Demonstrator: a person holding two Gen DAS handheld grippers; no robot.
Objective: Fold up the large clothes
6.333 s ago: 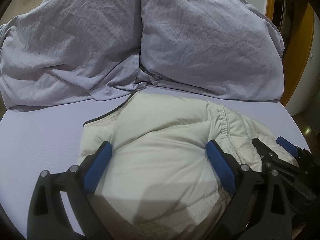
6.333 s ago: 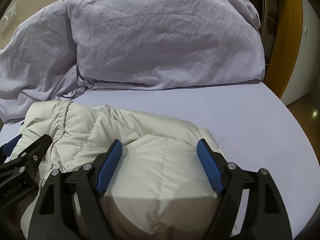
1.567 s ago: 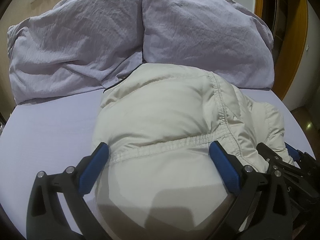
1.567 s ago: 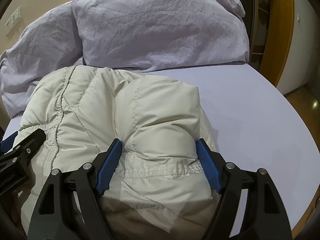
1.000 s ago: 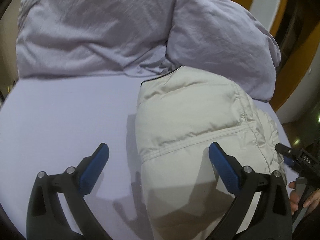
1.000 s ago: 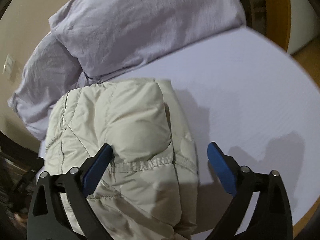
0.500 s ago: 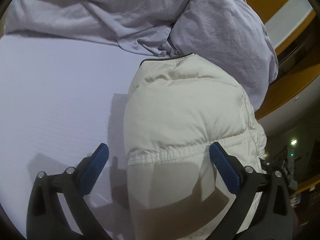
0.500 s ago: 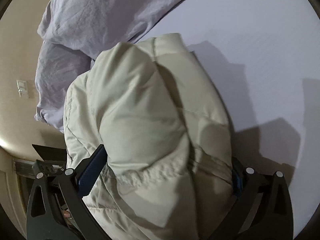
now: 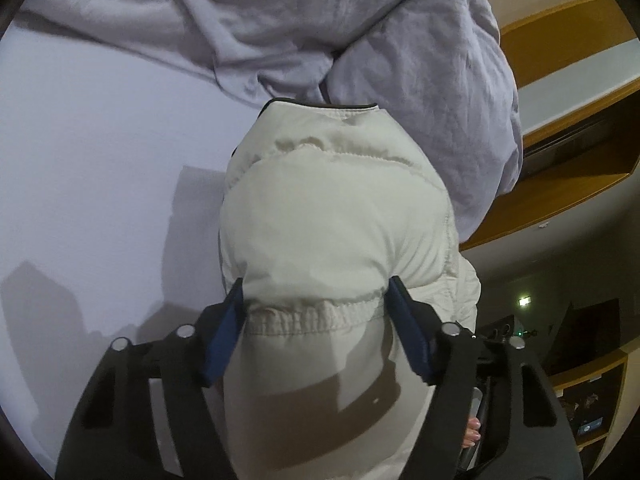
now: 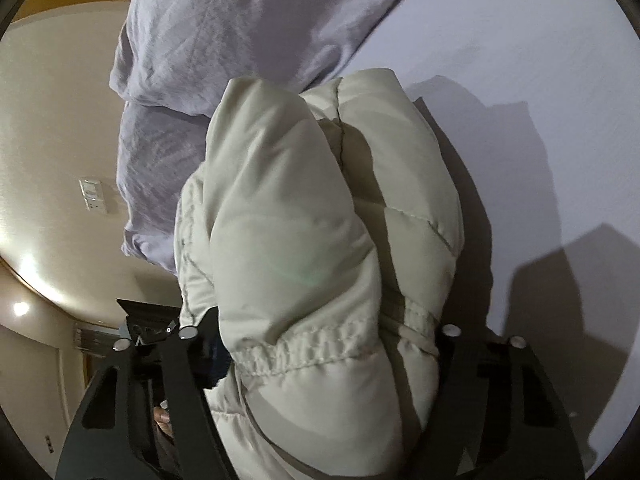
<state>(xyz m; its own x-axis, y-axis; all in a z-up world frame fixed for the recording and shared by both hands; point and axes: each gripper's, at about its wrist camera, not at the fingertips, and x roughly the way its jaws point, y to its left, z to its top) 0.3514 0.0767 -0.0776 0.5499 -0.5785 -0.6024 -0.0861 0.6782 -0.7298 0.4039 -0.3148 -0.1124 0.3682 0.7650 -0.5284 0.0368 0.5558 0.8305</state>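
Observation:
A cream puffer jacket [image 9: 332,208] lies rolled into a thick bundle on the lilac bed sheet [image 9: 100,152], its collar end against the pillows. My left gripper [image 9: 316,284] straddles the bundle at its elastic hem; the jaws are closing and both blue pads [image 9: 224,332] press into the padding. In the right wrist view the same jacket [image 10: 288,220] bulges up between my right gripper [image 10: 326,324], whose jaws are also closing on it. The padding swells over and hides the right gripper's pads.
Two crumpled lilac pillows [image 9: 420,60] lie just beyond the jacket. Orange wooden shelving [image 9: 560,32] stands past the bed's right edge. A wall switch plate [image 10: 94,196] is at the left. A person's fingers [image 9: 472,428] show behind the left gripper.
Both grippers' jaws went from wide around the bundle to pinched on its sides. Both views rolled and dipped, and the jacket now fills more of each.

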